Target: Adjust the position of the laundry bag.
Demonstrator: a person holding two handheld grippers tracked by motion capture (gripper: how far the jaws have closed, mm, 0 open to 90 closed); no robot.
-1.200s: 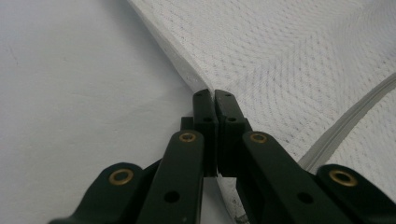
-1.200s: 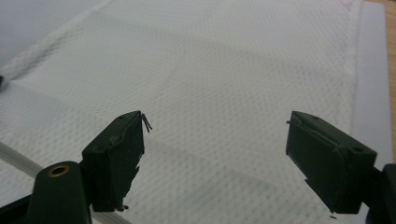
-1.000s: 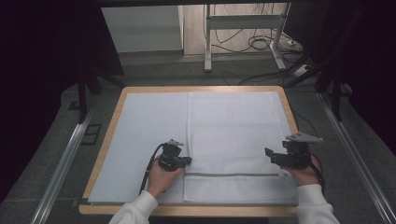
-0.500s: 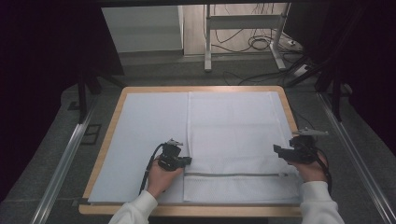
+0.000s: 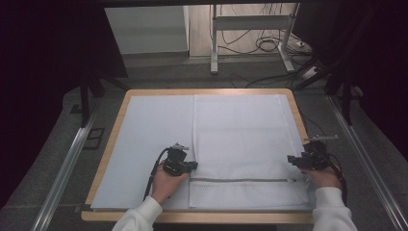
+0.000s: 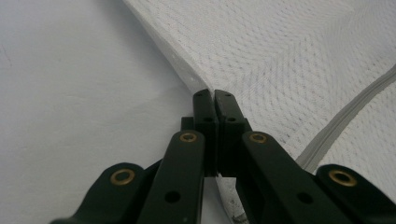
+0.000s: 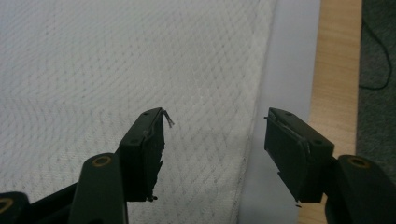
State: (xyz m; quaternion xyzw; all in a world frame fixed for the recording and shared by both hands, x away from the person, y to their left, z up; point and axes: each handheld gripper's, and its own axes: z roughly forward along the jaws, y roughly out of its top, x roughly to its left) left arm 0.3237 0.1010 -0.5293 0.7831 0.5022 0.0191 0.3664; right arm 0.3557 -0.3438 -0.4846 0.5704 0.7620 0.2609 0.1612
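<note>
— Left claw (image 5: 191, 166)?
— Clenched on the left edge of the mesh bag (image 5: 240, 139), just above the zipper (image 5: 240, 180); jaws pressed together on the fabric in the left gripper view (image 6: 214, 100).
— Right claw (image 5: 292, 160)?
— Released; jaws spread wide over the bag's right edge (image 7: 140, 70), one above the mesh, the other above the pale sheet (image 7: 292, 56).
— Bag's place?
— Flat on the right half of the sheet (image 5: 149, 130), covering the wooden tabletop (image 5: 115, 125); zipper near the front edge, running left to right.
</note>
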